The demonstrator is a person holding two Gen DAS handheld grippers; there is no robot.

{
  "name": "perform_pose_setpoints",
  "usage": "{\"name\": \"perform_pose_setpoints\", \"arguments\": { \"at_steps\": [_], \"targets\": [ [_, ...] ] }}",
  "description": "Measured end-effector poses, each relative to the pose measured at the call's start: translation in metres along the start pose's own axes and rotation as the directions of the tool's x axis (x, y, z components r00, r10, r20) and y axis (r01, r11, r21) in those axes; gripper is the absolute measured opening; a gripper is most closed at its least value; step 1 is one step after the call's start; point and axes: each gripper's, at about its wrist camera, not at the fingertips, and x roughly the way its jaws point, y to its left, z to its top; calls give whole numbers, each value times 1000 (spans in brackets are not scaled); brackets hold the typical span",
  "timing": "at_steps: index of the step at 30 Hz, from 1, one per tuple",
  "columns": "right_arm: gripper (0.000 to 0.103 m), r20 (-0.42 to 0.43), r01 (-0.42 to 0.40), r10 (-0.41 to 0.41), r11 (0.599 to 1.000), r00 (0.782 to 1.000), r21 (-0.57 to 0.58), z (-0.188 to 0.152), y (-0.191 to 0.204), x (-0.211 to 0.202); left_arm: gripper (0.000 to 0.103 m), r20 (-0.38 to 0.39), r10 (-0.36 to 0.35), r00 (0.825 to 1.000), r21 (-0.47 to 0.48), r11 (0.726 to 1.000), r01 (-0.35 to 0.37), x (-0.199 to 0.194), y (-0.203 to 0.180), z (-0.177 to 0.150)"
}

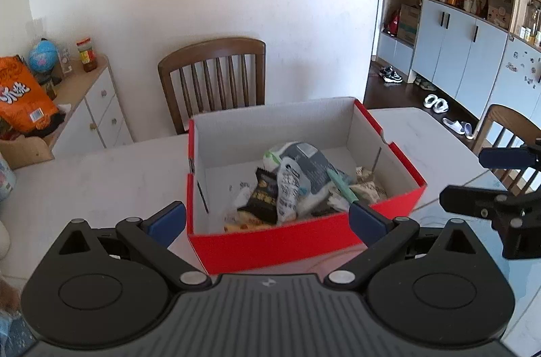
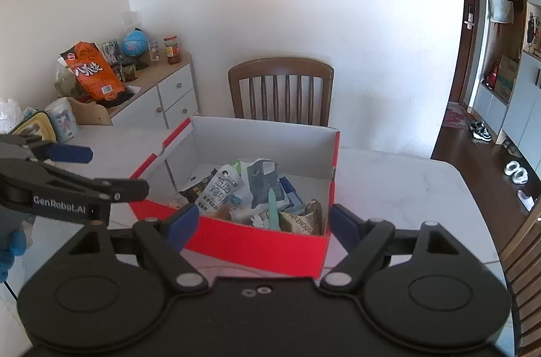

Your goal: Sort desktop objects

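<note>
A red cardboard box (image 1: 270,242) (image 2: 257,242) with white inner walls stands on the white table. Inside lie several snack packets: a black one (image 1: 262,198), a white pouch (image 1: 289,188) (image 2: 219,184), a grey-blue bag (image 1: 311,164) (image 2: 263,177) and a teal stick (image 1: 341,188) (image 2: 272,208). My left gripper (image 1: 267,220) is open, empty, just in front of the box's near wall. My right gripper (image 2: 263,223) is open too, holding nothing, at the box's near edge. Each gripper shows in the other's view: the right one (image 1: 487,177), the left one (image 2: 88,171).
A wooden chair (image 1: 213,76) (image 2: 280,90) stands behind the table against the white wall. A low cabinet (image 1: 91,106) (image 2: 162,93) on the left bears an orange bag (image 2: 94,69), a globe and a jar. Another chair (image 1: 507,134) is at the right; a yellow-edged thing (image 2: 33,127) lies at the left.
</note>
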Motion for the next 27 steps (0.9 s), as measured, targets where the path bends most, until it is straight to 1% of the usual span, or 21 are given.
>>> {"name": "perform_pose_setpoints", "arguments": {
  "at_steps": [6,8,12,17,25,27],
  "targets": [
    [84,16,-5,5,1000,1000,-25,-7,7,-11,103,-11,-21,1000,-11,1000,21,-8,-1,-10],
    [84,21,1,0,999,1000,-37,-11,9,-14,103,-13,-17,1000,-13,1000,17,-10,-2,-14],
    [84,22,-1,2,999,1000,-37,-17,11,-20,103,-22,-28,999,-20,999,27,-13,-2,-20],
    [84,26,12,-10,998,1000,-56,-25,13,-25,103,-8,-30,1000,-12,999,30,-18,-5,-24],
    [84,14,11,-11,999,1000,-40,-31,12,-29,103,-7,-51,999,-10,999,51,-20,-10,-30],
    [84,15,14,-13,999,1000,-44,-31,11,-29,103,-11,-41,999,-9,999,41,-20,-11,-31]
  ]
}}
